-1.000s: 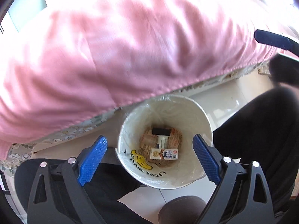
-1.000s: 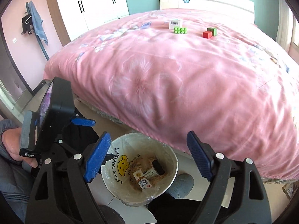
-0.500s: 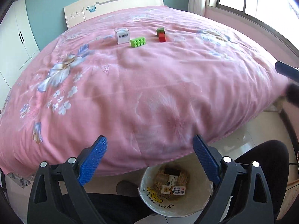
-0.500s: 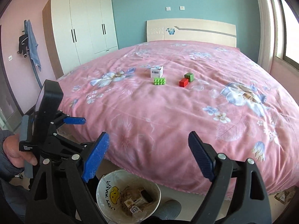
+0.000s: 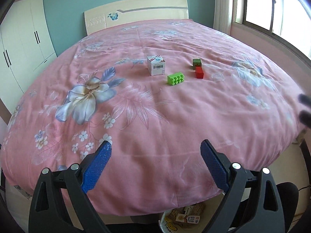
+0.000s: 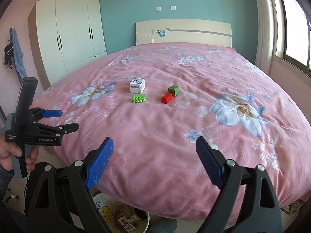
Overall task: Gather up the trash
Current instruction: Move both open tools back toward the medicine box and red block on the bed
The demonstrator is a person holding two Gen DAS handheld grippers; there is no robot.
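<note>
A white barcode box [image 5: 156,65] [image 6: 137,85] sits mid-bed beside a light green toy brick [image 5: 175,79] [image 6: 138,98], a red block [image 5: 199,72] [image 6: 166,98] and a dark green block [image 5: 196,63] [image 6: 173,90]. A white trash bin [image 5: 181,218] [image 6: 124,215] holding small cartons stands on the floor at the bed's foot, partly hidden. My left gripper [image 5: 155,165] is open and empty over the near bed edge; it also shows at the left in the right wrist view [image 6: 58,119]. My right gripper [image 6: 155,163] is open and empty.
The pink floral bedspread [image 5: 136,106] covers a wide bed with a cream headboard [image 6: 183,32]. A white wardrobe [image 6: 70,33] stands at the left, a window [image 5: 272,5] at the right. My legs and a grey slipper [image 6: 163,226] are beside the bin.
Both grippers have lifted and tilted up from over the bin toward the bed top. The bin has dropped to the bottom of both views. Both stay open.
</note>
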